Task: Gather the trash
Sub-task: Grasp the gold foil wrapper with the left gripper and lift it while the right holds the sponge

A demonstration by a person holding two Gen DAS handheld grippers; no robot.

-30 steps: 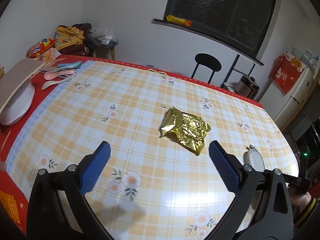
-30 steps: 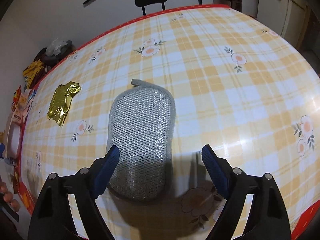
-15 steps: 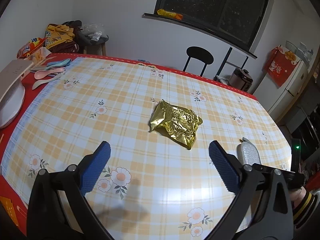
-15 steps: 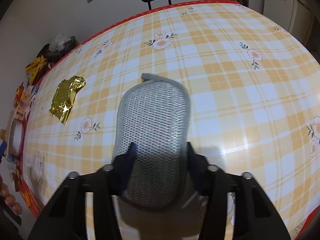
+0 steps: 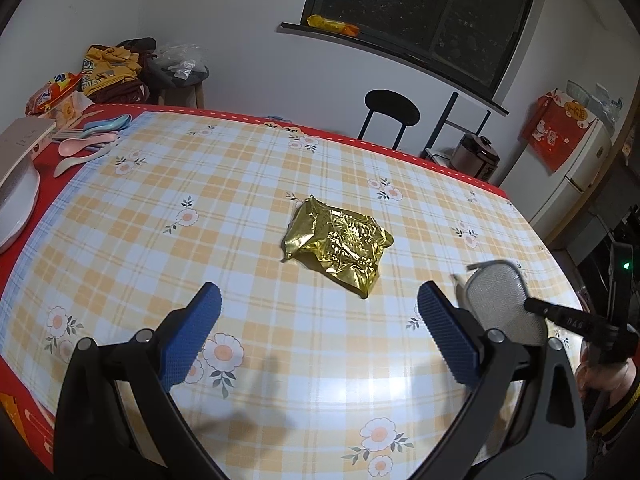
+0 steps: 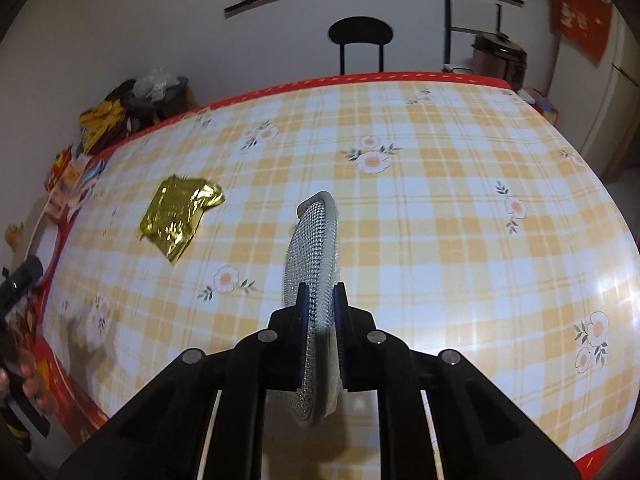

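A crumpled gold foil wrapper (image 5: 338,242) lies flat on the checked tablecloth; it also shows in the right wrist view (image 6: 178,214) at the left. My left gripper (image 5: 318,334) is open and empty, hovering just short of the wrapper. My right gripper (image 6: 322,312) is shut on a silver mesh scrubbing pad (image 6: 312,248), held on edge and lifted off the table. The pad also shows in the left wrist view (image 5: 500,300) at the right, standing upright in the right gripper's black fingers.
The table (image 5: 120,216) has a red border. At its far left lie pastel spoons (image 5: 86,146), a white dish (image 5: 16,204) and snack packets (image 5: 54,90). A black chair (image 5: 390,110), a rice cooker (image 5: 478,154) and a fridge (image 5: 580,176) stand beyond the far edge.
My right gripper closed on the mesh pad and lifted it, turning it from flat to on edge. My left gripper stayed open and the wrapper has not moved on the table.
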